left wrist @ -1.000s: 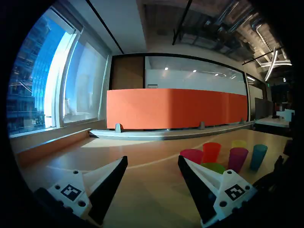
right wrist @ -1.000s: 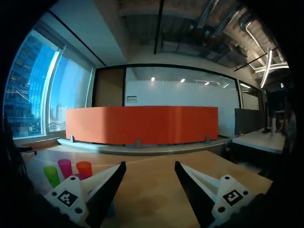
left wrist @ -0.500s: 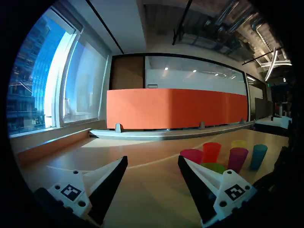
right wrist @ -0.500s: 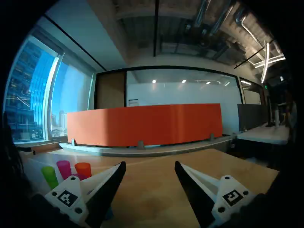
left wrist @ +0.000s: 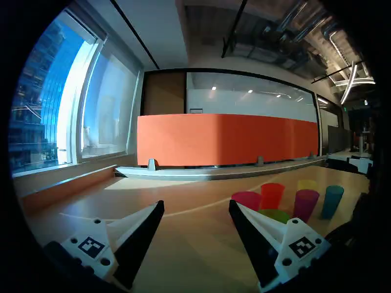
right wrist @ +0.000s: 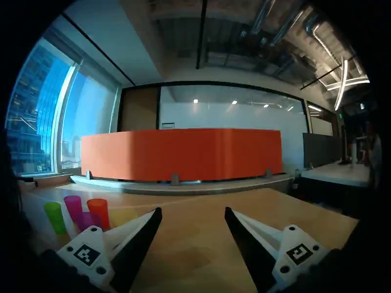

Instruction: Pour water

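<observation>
Seemingly six cups point(left wrist: 271, 194) — one table point(left wrist: 195, 249)

An orange partition point(left wrist: 225, 139) stands along the far edge of the wooden table point(left wrist: 195, 254), set on a grey rail point(left wrist: 210, 172), with a glass wall point(left wrist: 244, 100) behind it. A tall window point(left wrist: 58, 112) showing blue-lit buildings runs along the table's left edge. Overhead are bare pipes point(right wrist: 266, 17) and a bright strip light point(right wrist: 342, 85), and a white desk point(right wrist: 337, 175) stands apart beyond the table's right edge.
</observation>
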